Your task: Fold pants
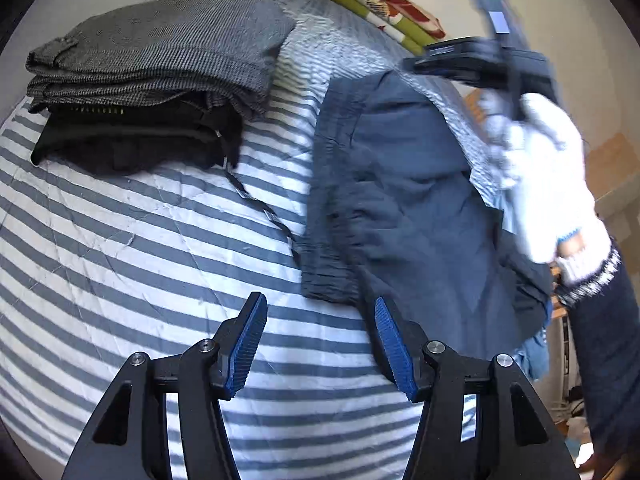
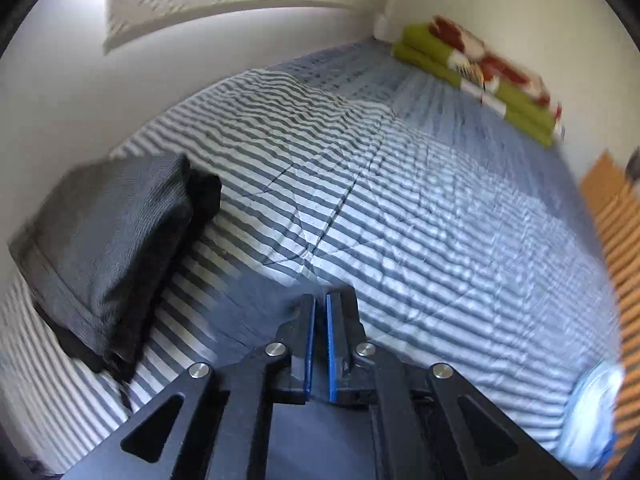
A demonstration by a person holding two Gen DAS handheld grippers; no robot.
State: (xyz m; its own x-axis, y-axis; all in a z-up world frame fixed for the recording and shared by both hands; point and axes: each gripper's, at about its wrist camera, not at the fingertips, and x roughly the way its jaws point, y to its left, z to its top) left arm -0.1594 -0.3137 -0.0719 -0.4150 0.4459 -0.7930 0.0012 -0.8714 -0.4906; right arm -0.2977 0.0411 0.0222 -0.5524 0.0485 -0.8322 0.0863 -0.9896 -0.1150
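Observation:
Dark blue pants (image 1: 400, 208) lie rumpled on the striped bed sheet (image 1: 140, 240), their elastic waistband toward the left. My left gripper (image 1: 320, 304) hovers open just short of the pants' near edge, nothing between its blue pads. A white-gloved hand (image 1: 540, 184) holds the right gripper's body (image 1: 480, 64), blurred, over the pants' right side, where the cloth rises toward it. In the right wrist view my right gripper (image 2: 321, 308) has its pads nearly together, with dark blue pants cloth (image 2: 252, 312) in and under them.
A stack of folded clothes (image 1: 152, 60), grey on top of black, sits at the left (image 2: 108, 240). A green and red folded blanket (image 1: 380, 4) lies by the far wall (image 2: 480, 76). The bed's right edge drops to a wooden floor (image 2: 612, 220).

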